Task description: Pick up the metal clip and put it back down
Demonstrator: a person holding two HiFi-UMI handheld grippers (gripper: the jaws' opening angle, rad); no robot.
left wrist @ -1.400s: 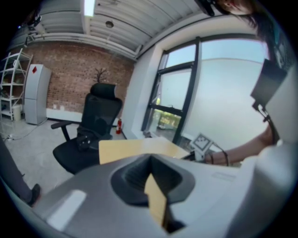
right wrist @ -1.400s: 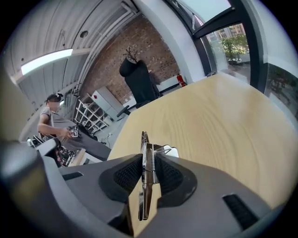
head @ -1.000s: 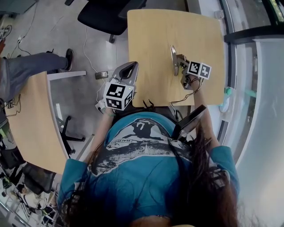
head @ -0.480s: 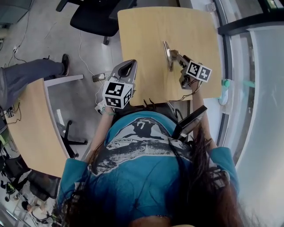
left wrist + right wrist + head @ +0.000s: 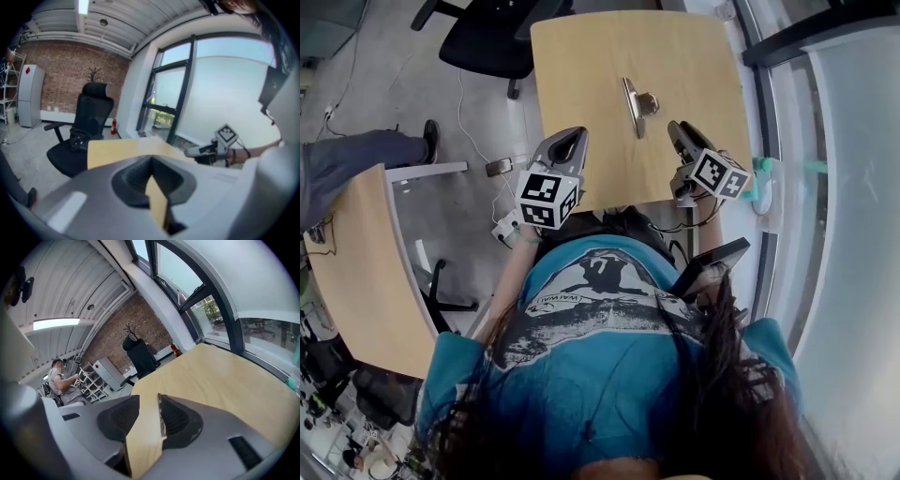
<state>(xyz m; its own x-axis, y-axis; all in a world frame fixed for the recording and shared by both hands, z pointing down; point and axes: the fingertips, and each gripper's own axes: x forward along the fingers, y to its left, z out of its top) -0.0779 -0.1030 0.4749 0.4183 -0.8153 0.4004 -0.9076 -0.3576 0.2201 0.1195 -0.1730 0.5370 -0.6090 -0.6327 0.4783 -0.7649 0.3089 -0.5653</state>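
The metal clip [image 5: 635, 103] lies on the wooden table [image 5: 581, 56], near its middle, with nothing touching it. My right gripper [image 5: 680, 134] hovers to the right of the clip and nearer to me, apart from it. Its jaws stand open in the right gripper view [image 5: 149, 401], with only bare tabletop showing between them; the clip is out of that view. My left gripper [image 5: 566, 148] hangs at the table's near left edge. In the left gripper view [image 5: 151, 164] its tips meet, with nothing held. The right gripper [image 5: 206, 150] also shows there, off to the right.
A black office chair [image 5: 487, 37] stands beyond the table's far left corner. Another wooden desk [image 5: 366, 262] is at the left, with a person's leg [image 5: 356, 159] and cables on the floor between. A window frame and a teal object [image 5: 761, 183] border the right.
The right gripper has let go of the clip and drawn back toward me and to the right. The clip now lies alone on the table. The left gripper has barely moved.
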